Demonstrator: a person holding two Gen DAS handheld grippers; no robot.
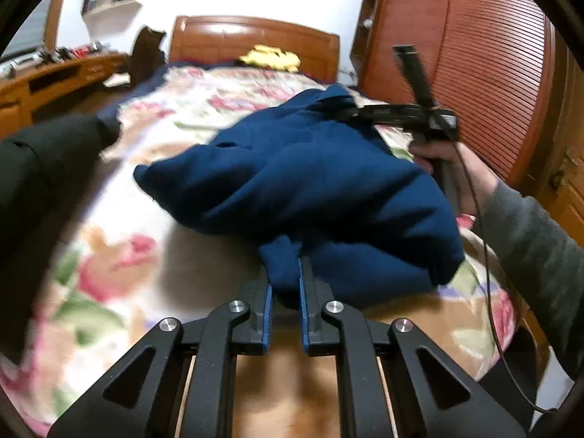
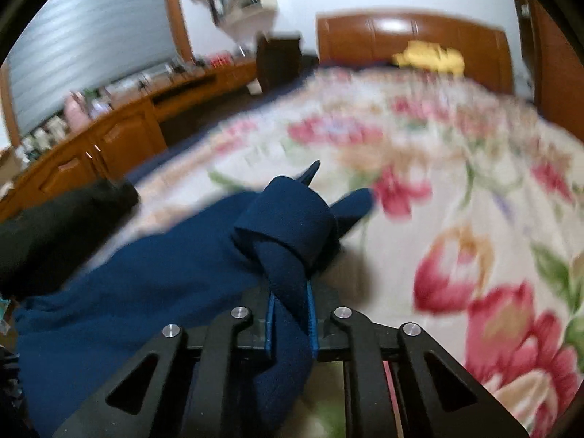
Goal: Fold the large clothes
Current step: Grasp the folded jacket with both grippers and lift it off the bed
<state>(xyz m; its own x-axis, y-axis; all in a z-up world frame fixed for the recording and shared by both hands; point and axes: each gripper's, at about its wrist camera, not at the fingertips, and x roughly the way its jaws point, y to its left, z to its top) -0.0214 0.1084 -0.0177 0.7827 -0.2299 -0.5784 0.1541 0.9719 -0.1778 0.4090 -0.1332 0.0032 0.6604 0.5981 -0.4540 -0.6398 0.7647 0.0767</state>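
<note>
Left wrist view: navy garment [image 1: 310, 182] lies bunched on the bed [image 1: 120, 255], over a floral blanket. Left hand-held gripper [image 1: 284, 273] is narrow, pads pinching a fold at the garment's near edge. Only this view shows the right hand [image 1: 452, 168] and its grey sleeve [image 1: 536, 241], with the right hand-held gripper reaching the garment's far right corner; a black cable [image 1: 485, 255] trails from it.

Right wrist view: right hand-held gripper [image 2: 290, 288] is narrow, clamped on a rolled navy fold, which drapes over the fingers and hides their tips. Blanket to the right of it lies bare up to the headboard [image 2: 408, 36].

A black garment [image 1: 40, 189] lies at the left edge of the bed. A yellow item [image 1: 270, 56] sits by the headboard. A wooden desk [image 2: 120, 127] runs along the left wall; a slatted wardrobe [image 1: 485, 54] stands close on the right.
</note>
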